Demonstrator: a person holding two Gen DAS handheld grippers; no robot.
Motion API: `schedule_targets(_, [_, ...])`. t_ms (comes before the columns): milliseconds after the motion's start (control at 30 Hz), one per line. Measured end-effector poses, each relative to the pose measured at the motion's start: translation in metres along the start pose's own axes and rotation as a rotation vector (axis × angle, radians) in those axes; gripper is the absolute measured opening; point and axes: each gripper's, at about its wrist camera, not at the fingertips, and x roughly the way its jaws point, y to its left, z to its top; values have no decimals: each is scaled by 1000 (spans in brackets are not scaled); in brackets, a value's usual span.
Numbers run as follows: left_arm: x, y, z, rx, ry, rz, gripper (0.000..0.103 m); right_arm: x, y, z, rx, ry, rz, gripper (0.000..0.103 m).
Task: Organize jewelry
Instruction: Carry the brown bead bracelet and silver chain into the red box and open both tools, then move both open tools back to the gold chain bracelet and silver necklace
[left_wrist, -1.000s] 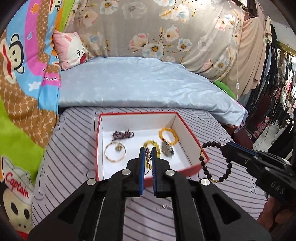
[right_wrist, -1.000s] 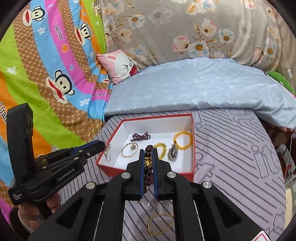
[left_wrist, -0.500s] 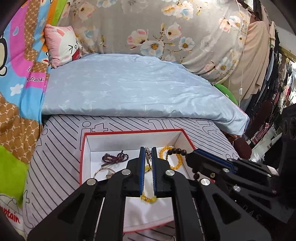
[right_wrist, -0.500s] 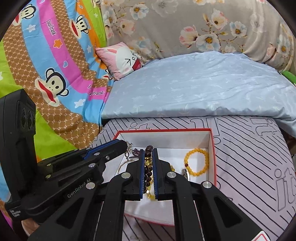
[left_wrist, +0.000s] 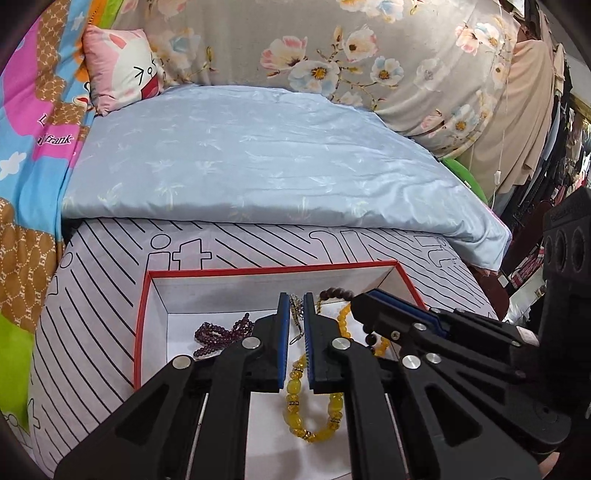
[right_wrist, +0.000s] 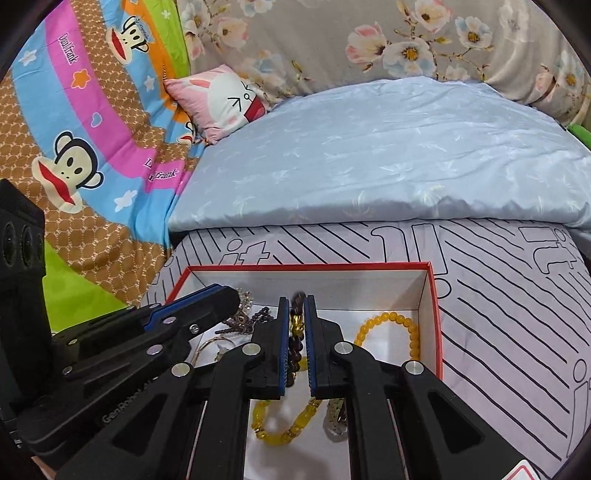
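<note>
A red-rimmed white box (left_wrist: 258, 271) (right_wrist: 295, 265) lies on the striped bedcover. Both grippers hang over it, pointing down into it. My left gripper (left_wrist: 296, 297) (right_wrist: 229, 295) is shut on a thin metal chain (left_wrist: 295, 314) (right_wrist: 243, 300) that dangles from its tips. To its right, my right gripper (right_wrist: 296, 298) (left_wrist: 364, 300) has a dark bead bracelet (right_wrist: 295, 343) (left_wrist: 334, 293) between its pads, still held up; its jaws are opening. In the box lie a yellow bead bracelet (left_wrist: 295, 406) (right_wrist: 280, 435), an orange one (right_wrist: 406, 328) (left_wrist: 345, 317) and a purple bead string (left_wrist: 218, 332).
A gold bangle (right_wrist: 207, 347) and a grey pendant (right_wrist: 334, 417) also lie in the box. Behind the box a pale blue quilt (left_wrist: 258, 166) is folded. A pink cushion (left_wrist: 122, 77) and a monkey-print blanket (right_wrist: 81, 155) are at the left.
Both grippers moved forward and down, from in front of the box to over its inside, each carrying its piece. They now stand close together, side by side.
</note>
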Motion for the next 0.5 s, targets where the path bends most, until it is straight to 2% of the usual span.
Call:
schedule_targets(67, [1, 3, 0, -8, -3, 19, 8, 1, -4, -1, 14, -3, -25, 25])
schedule_targets(100, [1, 5, -1, -11, -2, 26, 11, 0, -7, -2, 24, -7, -25, 26])
schedule_targets(167, [-2, 9, -2, -23, -5, 37, 17, -7, -11, -4, 42, -17, -25, 26])
schedule_targets(500, [-38, 10, -22, -19, -37, 77, 17, -62, -2, -29, 14, -66, -63, 26])
